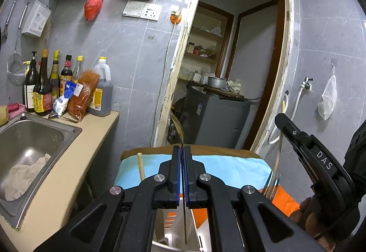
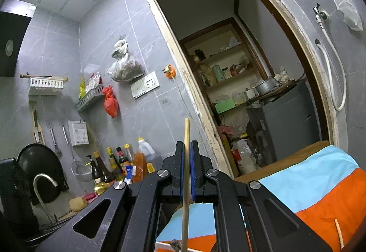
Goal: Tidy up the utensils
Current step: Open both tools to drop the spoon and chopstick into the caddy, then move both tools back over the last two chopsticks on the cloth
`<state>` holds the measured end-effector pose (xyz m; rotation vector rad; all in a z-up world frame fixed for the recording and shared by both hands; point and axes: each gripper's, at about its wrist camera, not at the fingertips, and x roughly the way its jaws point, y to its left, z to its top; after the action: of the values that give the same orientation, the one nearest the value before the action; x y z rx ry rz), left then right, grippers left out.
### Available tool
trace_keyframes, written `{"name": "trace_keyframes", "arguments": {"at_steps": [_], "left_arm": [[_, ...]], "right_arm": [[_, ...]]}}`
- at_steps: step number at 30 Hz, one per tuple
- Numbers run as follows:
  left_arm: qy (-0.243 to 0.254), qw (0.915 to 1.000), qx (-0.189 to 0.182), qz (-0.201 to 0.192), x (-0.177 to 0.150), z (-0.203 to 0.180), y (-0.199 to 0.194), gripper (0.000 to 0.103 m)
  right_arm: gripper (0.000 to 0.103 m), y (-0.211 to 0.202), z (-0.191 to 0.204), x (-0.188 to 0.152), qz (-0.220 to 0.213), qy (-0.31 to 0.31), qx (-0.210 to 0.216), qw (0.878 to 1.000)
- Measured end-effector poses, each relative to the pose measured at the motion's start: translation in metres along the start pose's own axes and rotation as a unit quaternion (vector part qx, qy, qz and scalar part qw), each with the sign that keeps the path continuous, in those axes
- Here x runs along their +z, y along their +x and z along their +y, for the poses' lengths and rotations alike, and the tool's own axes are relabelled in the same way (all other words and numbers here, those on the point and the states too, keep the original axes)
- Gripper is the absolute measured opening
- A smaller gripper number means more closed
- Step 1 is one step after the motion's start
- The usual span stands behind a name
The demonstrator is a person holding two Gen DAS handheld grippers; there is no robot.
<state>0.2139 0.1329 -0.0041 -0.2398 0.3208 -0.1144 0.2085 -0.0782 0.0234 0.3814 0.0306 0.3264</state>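
My left gripper [image 1: 182, 149] is shut on a thin metal utensil [image 1: 184, 217] seen edge-on; its lower end hangs over a steel container [image 1: 164, 246] at the bottom edge. My right gripper [image 2: 187, 144] is shut on a wooden chopstick [image 2: 185, 183] held upright. In the left wrist view that gripper's black body [image 1: 320, 165] is at the right, with the chopstick [image 1: 280, 135] beside it and a fork [image 1: 272, 185] standing below. Another chopstick [image 1: 140, 166] lies on the blue and orange cloth [image 1: 228, 167]; one [image 2: 338, 232] also shows in the right wrist view.
A steel sink [image 1: 29, 149] with a rag is at the left in a beige counter [image 1: 57, 194]. Sauce bottles [image 1: 43, 87] and packets stand by the wall. An open doorway [image 1: 228, 69] leads to a pantry. A tap [image 2: 43, 185] and wok [image 2: 39, 167] are at the left.
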Motion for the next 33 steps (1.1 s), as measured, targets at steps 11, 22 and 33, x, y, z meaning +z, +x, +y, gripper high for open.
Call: {"name": "trace_keyframes", "arguments": {"at_steps": [11, 22, 33], "left_arm": [[-0.014, 0.9988, -0.021, 0.041, -0.002, 0.001, -0.011, 0.029], [-0.027, 0.9991, -0.010, 0.033, 0.005, -0.019, -0.036, 0.084], [0.000, 0.9998, 0.013, 0.018, -0.007, -0.075, -0.055, 0.101]], "right_arm": [[0.006, -0.008, -0.006, 0.002, 0.064, -0.007, 0.017, 0.998], [0.047, -0.054, -0.022, 0.033, 0.077, -0.020, 0.006, 0.997], [0.085, -0.117, -0.062, 0.055, 0.110, -0.064, -0.069, 0.989]]}}
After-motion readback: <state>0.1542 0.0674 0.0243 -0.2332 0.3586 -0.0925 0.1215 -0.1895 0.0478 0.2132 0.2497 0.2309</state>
